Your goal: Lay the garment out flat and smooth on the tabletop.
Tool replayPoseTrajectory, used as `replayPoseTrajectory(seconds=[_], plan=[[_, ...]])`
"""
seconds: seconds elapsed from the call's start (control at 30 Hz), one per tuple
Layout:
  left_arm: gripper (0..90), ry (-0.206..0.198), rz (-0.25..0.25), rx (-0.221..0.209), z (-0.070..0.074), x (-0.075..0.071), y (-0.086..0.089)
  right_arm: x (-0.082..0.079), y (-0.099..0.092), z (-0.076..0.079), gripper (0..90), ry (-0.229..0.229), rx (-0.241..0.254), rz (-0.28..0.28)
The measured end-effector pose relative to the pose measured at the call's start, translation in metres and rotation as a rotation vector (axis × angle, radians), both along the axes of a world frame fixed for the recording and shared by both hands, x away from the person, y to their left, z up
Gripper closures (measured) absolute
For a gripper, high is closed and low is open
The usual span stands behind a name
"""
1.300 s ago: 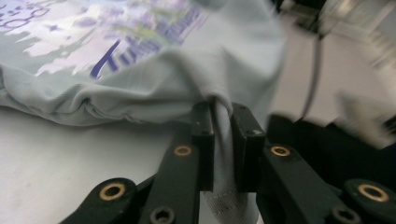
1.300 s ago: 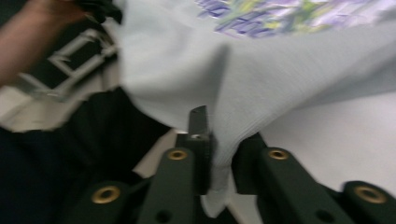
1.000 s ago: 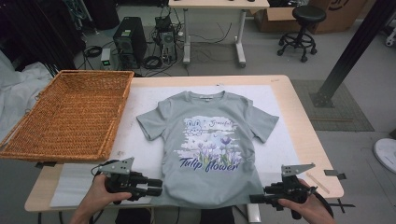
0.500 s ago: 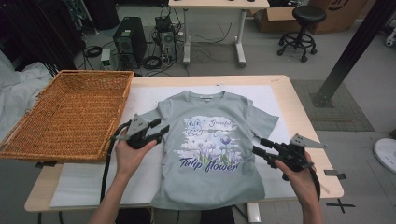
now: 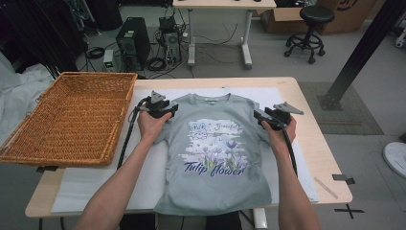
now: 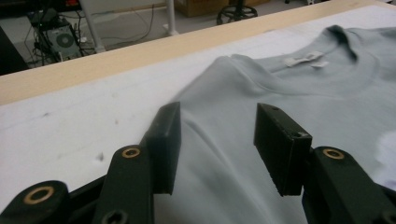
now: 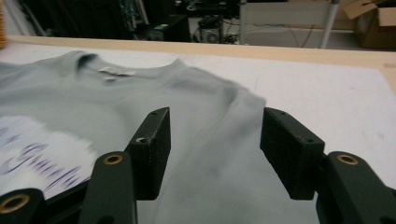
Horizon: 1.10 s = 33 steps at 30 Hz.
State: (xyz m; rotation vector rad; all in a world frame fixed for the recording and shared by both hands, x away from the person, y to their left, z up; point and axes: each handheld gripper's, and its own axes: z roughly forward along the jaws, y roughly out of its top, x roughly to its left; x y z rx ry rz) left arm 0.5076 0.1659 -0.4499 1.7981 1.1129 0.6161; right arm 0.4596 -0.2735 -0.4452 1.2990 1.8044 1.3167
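White mat (image 5: pixel 297 103) bare beyond T-shirt (image 5: pixel 215 177) shoulders.

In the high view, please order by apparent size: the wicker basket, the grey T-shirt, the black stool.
1. wicker basket
2. grey T-shirt, close to the basket, so this order is unsure
3. black stool, smallest, though farthest from the camera

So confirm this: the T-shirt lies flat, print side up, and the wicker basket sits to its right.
Wrong on one point. The high view shows the wicker basket to the left of the T-shirt, not its right. The T-shirt does lie flat, print side up.
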Motion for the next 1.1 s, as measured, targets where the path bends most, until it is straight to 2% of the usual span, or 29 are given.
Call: replayPoseTrajectory(seconds=[0.07, 0.13, 0.27, 0.33, 0.43, 0.47, 0.5, 0.53, 0.57, 0.63, 0.67, 0.73, 0.77, 0.8, 0.83, 0.97, 1.0, 1.03, 1.07, 1.1], plan=[[52.5, 0.025, -0.005, -0.008, -0.004, 0.011, -0.003, 0.014, 0.003, 0.001, 43.3, 0.02, -0.012, -0.013], [52.3, 0.043, 0.002, 0.017, -0.008, 0.021, -0.004, 0.026, 0.007, 0.0, 42.4, 0.05, -0.015, -0.016], [49.9, 0.051, 0.009, 0.017, -0.014, 0.036, -0.003, 0.044, 0.018, -0.003, 40.0, 0.069, -0.047, -0.004], [49.1, 0.059, 0.007, 0.019, -0.015, 0.04, -0.003, 0.052, 0.023, -0.008, 41.1, 0.1, -0.089, -0.008], [49.9, 0.068, -0.002, 0.04, -0.015, 0.044, -0.002, 0.062, 0.028, -0.018, 42.4, 0.135, -0.084, -0.042], [52.2, 0.066, -0.007, 0.043, -0.015, 0.044, -0.002, 0.064, 0.03, -0.022, 44.3, 0.128, -0.092, -0.043], [54.2, 0.062, -0.012, 0.048, -0.015, 0.044, -0.002, 0.065, 0.031, -0.022, 48.5, 0.121, -0.121, -0.039], [57.9, 0.055, -0.03, 0.053, -0.015, 0.043, -0.003, 0.066, 0.032, -0.022, 53.7, 0.118, -0.129, -0.037], [68.2, 0.048, -0.058, 0.062, -0.015, 0.042, -0.004, 0.066, 0.032, -0.022, 64.4, 0.113, -0.136, -0.038], [82.4, 0.044, -0.091, 0.083, -0.014, 0.041, -0.007, 0.065, 0.032, -0.021, 83.6, 0.103, -0.15, -0.021], [85.5, 0.056, -0.094, 0.085, -0.013, 0.042, -0.007, 0.065, 0.034, -0.021, 85.0, 0.106, -0.151, -0.013], [86.7, 0.08, -0.094, 0.09, -0.009, 0.047, -0.006, 0.067, 0.032, -0.019, 85.9, 0.123, -0.133, -0.018], [86.8, 0.07, -0.081, 0.099, -0.007, 0.051, -0.003, 0.069, 0.031, -0.018, 86.1, 0.124, -0.142, -0.02], [86.8, 0.069, -0.072, 0.084, -0.006, 0.054, -0.001, 0.071, 0.03, -0.016, 86.1, 0.111, -0.152, -0.031], [86.8, 0.062, -0.067, 0.073, -0.005, 0.058, 0.001, 0.073, 0.028, -0.014, 86.1, 0.099, -0.136, -0.044], [86.3, -0.045, -0.039, 0.101, 0.0, 0.068, 0.0, 0.085, 0.025, -0.006, 85.9, 0.038, -0.116, -0.087], [86.0, -0.042, -0.038, 0.095, -0.001, 0.071, -0.002, 0.088, 0.026, -0.007, 85.2, 0.026, -0.105, -0.089], [84.2, -0.018, -0.047, 0.091, -0.005, 0.074, -0.003, 0.091, 0.028, -0.011, 82.7, 0.034, -0.087, -0.082], [76.5, 0.009, -0.049, 0.112, -0.011, 0.076, -0.005, 0.092, 0.029, -0.017, 77.3, 0.061, -0.097, -0.062], [67.5, 0.017, -0.061, 0.107, -0.015, 0.075, -0.004, 0.093, 0.03, -0.023, 70.4, 0.112, -0.11, -0.044]])
